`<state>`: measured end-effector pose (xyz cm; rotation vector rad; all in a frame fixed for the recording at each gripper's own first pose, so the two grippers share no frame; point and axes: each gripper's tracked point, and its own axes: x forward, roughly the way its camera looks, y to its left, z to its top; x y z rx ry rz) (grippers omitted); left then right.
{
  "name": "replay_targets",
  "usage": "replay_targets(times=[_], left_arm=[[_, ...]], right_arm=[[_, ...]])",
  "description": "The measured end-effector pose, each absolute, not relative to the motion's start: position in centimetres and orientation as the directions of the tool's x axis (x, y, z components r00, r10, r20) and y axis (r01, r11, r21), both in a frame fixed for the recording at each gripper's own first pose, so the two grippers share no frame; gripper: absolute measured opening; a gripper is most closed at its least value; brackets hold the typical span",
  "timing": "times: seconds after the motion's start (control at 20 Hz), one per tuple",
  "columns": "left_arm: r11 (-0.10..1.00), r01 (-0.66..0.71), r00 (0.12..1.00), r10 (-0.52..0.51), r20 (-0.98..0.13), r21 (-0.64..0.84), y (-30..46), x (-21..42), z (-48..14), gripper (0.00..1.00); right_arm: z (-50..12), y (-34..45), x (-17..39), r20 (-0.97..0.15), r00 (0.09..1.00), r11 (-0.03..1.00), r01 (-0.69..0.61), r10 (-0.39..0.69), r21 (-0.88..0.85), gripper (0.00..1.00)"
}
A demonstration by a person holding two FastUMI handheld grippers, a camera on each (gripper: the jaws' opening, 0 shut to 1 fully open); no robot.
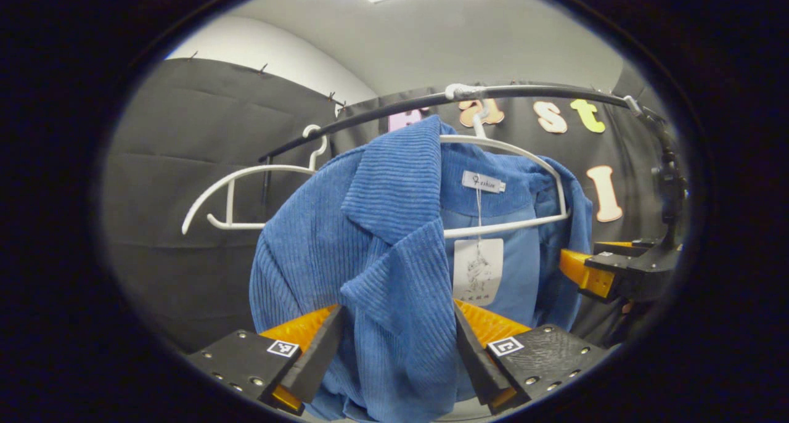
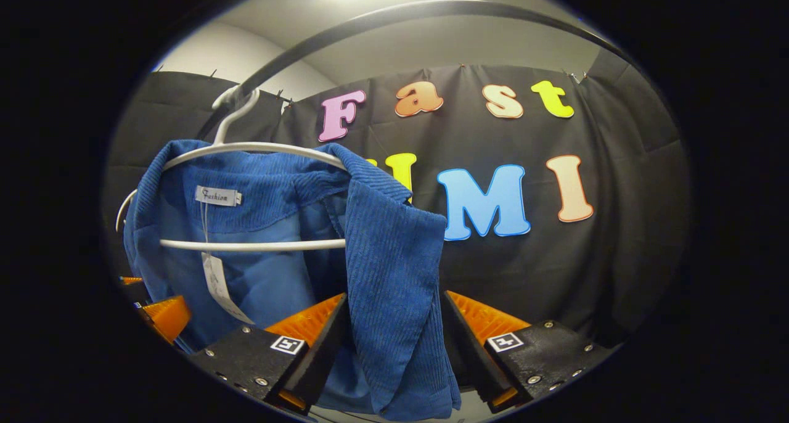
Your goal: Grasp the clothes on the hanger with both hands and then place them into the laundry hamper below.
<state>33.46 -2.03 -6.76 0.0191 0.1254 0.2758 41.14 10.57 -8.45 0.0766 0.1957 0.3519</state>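
A blue corduroy jacket (image 1: 394,182) hangs on a white hanger (image 1: 524,155) from a black rail (image 1: 493,93). My left gripper (image 1: 397,349) is open, its fingers wide apart on either side of the jacket's left front panel below the lapel. In the right gripper view the same jacket (image 2: 394,256) hangs on its hanger (image 2: 259,245). There my right gripper (image 2: 394,343) is open too, straddling the other front panel. Each gripper also appears in the other's view: the right one (image 1: 592,275) beside the jacket's far edge, the left one (image 2: 160,315) low at the left.
An empty white hanger (image 1: 246,195) hangs on the same rail to the left of the jacket. A paper tag (image 1: 478,269) dangles inside the collar. A black stand (image 1: 669,182) holds the rail's right end. Black cloth walls close in behind.
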Motion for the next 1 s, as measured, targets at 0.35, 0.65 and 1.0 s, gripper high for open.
replay_targets(times=[0.35, 0.65, 1.0], left_arm=[[0.967, -0.239, 0.958, 0.249, -0.14, 0.087, -1.9, 33.1, -6.9, 0.41], [0.951, -0.296, 0.949, 0.304, -0.085, 0.093, 1.0, 30.9, -3.3, 0.01], [0.941, -0.327, 0.945, 0.327, 0.011, 0.091, 4.4, 28.1, 3.8, 0.01]], right_arm=[[-7.5, 9.3, 42.3, -0.132, 0.951, 0.957, -0.264, 0.28, 0.122, 0.04], [-3.4, 5.9, 43.2, -0.006, 0.983, 0.976, -0.179, 0.181, 0.12, 0.0], [-0.2, 3.1, 46.1, 0.062, 0.994, 0.99, -0.101, 0.095, 0.101, 0.0]])
